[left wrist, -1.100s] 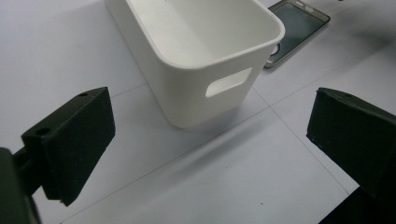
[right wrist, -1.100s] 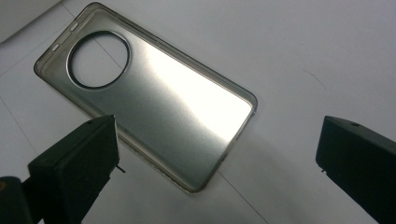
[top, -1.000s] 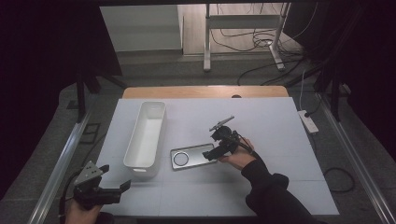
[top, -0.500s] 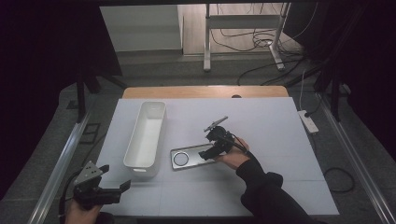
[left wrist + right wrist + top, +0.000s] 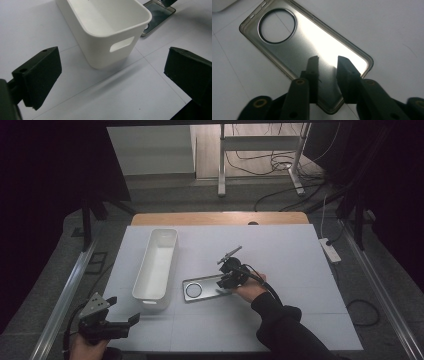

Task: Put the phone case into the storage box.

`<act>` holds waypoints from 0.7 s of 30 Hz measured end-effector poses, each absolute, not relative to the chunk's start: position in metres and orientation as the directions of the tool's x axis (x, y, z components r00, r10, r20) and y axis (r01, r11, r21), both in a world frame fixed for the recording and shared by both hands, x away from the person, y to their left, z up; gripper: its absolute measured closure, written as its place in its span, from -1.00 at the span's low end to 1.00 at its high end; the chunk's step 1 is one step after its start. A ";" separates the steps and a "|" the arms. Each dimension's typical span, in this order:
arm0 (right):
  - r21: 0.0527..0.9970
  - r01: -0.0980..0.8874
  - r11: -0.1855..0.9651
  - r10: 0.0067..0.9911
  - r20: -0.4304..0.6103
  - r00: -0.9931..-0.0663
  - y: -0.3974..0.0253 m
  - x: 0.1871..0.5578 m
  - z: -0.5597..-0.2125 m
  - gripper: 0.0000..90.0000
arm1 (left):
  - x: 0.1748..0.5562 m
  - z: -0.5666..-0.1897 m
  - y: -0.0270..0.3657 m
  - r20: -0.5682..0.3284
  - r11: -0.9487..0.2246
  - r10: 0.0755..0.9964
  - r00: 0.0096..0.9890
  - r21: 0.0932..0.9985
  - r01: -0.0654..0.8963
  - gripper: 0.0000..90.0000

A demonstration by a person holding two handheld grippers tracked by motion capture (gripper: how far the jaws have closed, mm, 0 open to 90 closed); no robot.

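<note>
The thin, see-through smoky phone case [image 5: 312,52], probably light and bendy, was straddled at its rim by the right hand-held gripper [image 5: 327,65], jaws slightly apart.

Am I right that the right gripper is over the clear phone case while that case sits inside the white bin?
Not quite: the phone case lies flat on the table beside the white bin, not inside it, as the high view shows. The right gripper is indeed over it.

White table top [image 5: 300,270] centred in frame, wooden edge strip [image 5: 220,218] seen along its far side. Grey floor [image 5: 200,195] lit at top centre, where metal stand legs [image 5: 220,160] and loose cables [image 5: 260,165] are seen. Upper corners dark. Power strip [image 5: 330,249] at right. Metal rails [image 5: 65,295] flank both sides.
</note>
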State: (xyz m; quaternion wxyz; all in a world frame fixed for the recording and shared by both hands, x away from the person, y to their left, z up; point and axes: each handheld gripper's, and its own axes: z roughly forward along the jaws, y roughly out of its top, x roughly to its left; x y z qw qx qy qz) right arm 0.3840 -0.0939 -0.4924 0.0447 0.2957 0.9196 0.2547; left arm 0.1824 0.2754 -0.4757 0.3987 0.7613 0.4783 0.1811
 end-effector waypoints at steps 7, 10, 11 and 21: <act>0.475 0.504 0.721 0.543 0.064 -0.837 -0.092 0.381 -0.498 1.00 | 0.182 -0.476 0.276 -0.107 -0.223 0.872 0.478 0.781 0.583 -0.96; 0.468 0.500 0.729 0.537 0.062 -0.841 -0.092 0.379 -0.500 1.00 | 0.182 -0.476 0.276 -0.108 -0.223 0.871 0.479 0.783 0.581 -0.96; 0.470 0.505 0.724 0.541 0.068 -0.838 -0.093 0.379 -0.501 1.00 | 0.182 -0.476 0.276 -0.108 -0.223 0.871 0.480 0.783 0.581 -0.96; 0.444 0.504 0.741 0.541 0.050 -0.839 -0.102 0.373 -0.506 1.00 | 0.182 -0.476 0.276 -0.108 -0.224 0.871 0.480 0.783 0.581 -0.96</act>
